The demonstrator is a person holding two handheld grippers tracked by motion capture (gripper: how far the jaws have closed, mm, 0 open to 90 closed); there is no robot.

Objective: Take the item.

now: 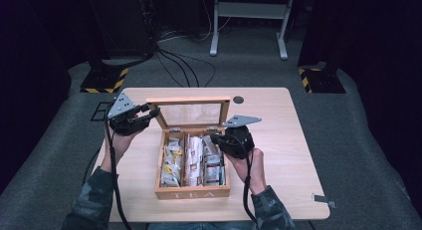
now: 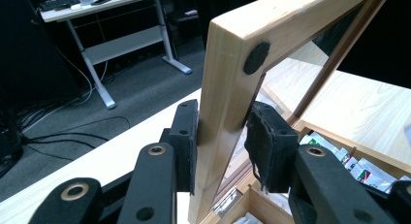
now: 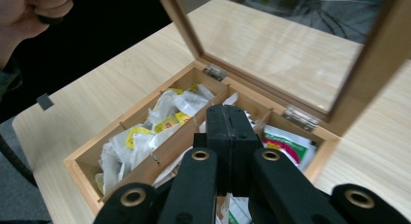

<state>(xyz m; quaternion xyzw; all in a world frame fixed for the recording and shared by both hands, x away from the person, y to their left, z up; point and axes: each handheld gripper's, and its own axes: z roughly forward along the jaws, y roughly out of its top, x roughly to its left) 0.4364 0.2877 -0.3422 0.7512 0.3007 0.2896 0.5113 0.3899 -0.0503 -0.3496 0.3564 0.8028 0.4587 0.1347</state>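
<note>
A wooden tea box [image 1: 191,192] marked TEA stands mid-table, its compartments full of tea bags [image 1: 191,158]. Its glass-paned lid [image 1: 189,100] stands upright. My left gripper [image 1: 152,113] is shut on the lid's left frame; in the left gripper view the pads [image 2: 186,141] press both faces of the wooden frame [image 2: 228,88]. My right gripper [image 1: 215,139] hovers over the box's right compartments. In the right gripper view its jaws [image 3: 231,132] are pressed together above the tea bags [image 3: 165,115], with nothing visible between them. The lid's glass [image 3: 281,44] rises behind.
The light wooden table [image 1: 278,115] has bare room left and right of the box. A small black disc [image 1: 238,99] lies behind the lid. A metal clip [image 1: 323,198] sits at the table's right front edge. Cables [image 1: 184,60] and a desk frame [image 1: 249,11] lie beyond.
</note>
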